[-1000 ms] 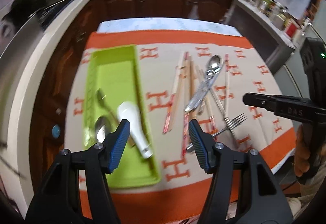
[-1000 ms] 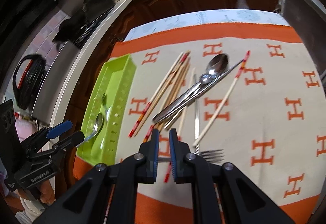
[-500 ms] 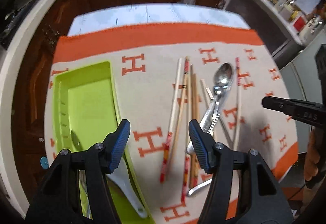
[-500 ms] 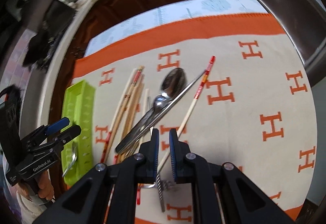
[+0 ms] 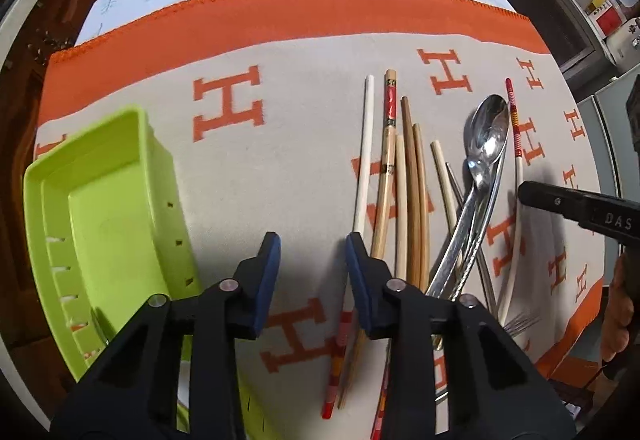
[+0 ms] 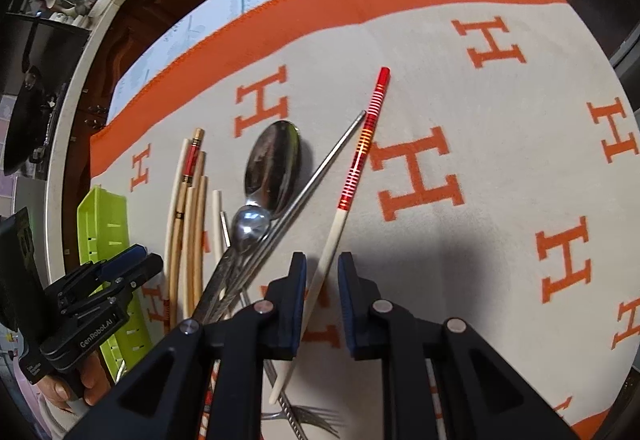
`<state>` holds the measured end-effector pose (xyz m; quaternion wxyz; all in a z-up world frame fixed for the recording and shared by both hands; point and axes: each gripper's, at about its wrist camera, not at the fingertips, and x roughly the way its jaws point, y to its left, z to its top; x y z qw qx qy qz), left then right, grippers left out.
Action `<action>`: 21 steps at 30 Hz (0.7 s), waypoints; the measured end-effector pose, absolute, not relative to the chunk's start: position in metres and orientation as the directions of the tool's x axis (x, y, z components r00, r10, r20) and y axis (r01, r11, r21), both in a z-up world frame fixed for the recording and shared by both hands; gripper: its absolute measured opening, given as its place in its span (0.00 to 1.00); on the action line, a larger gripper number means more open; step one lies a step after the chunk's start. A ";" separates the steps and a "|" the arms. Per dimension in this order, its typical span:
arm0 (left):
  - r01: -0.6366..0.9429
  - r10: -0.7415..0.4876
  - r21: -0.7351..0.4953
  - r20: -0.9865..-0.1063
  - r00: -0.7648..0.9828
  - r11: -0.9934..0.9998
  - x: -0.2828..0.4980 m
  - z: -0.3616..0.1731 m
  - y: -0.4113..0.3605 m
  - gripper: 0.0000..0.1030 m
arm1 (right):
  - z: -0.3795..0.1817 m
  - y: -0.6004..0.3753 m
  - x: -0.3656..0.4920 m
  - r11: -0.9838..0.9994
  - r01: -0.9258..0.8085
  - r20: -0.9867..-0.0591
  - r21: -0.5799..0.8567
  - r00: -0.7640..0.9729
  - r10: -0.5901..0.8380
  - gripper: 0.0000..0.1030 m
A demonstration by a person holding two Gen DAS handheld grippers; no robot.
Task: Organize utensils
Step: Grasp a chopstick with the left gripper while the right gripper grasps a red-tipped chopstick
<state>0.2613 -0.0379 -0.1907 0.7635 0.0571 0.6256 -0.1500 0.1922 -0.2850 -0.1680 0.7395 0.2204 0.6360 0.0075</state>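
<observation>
Straddling the red-banded chopstick [image 6: 340, 228] with the right gripper [image 6: 322, 266], jaws parted and one to each side of its pale shaft, not yet touching (so nothing held). Lying apart from the heap, this stick, tip running under the gripper toward the fork [image 6: 308, 416]. Judging the step as a pinch on that shaft: lowering squarely, keeping the stick centred between the pads, closing slowly so the thin round shaft is not rolling out sideways. Watching the steel chopstick [image 6: 320, 176] and spoon [image 6: 272, 164] just to the left, close enough to be snagged.

Hovering the left gripper [image 5: 312, 246] over bare cloth [image 5: 280, 144], jaws wide and empty, between the green tray [image 5: 48, 208] and the bundle of chopsticks [image 5: 404, 180]. Lifting flat and carrying across to the tray probably being next (keeping the left gripper out of that path).
</observation>
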 end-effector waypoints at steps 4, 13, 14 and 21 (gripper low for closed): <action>0.306 -0.169 -0.112 -0.971 0.168 0.945 0.264 -0.190 -0.039 0.29 | -0.170 -0.286 0.195 0.907 0.266 -0.940 0.326 0.190 0.283 0.16; 0.348 -0.166 -0.102 -0.973 0.158 0.932 0.259 -0.189 -0.054 0.23 | -0.171 -0.268 0.205 0.939 0.237 -0.961 0.250 0.179 0.210 0.16; 0.350 -0.158 -0.096 -0.976 0.152 0.932 0.259 -0.191 -0.056 0.22 | -0.171 -0.266 0.206 0.943 0.231 -0.963 0.239 0.178 0.201 0.15; 0.363 -0.104 -0.036 -0.980 0.169 0.931 0.259 -0.196 -0.067 0.22 | -0.172 -0.255 0.210 0.957 0.220 -0.975 0.187 0.158 0.154 0.13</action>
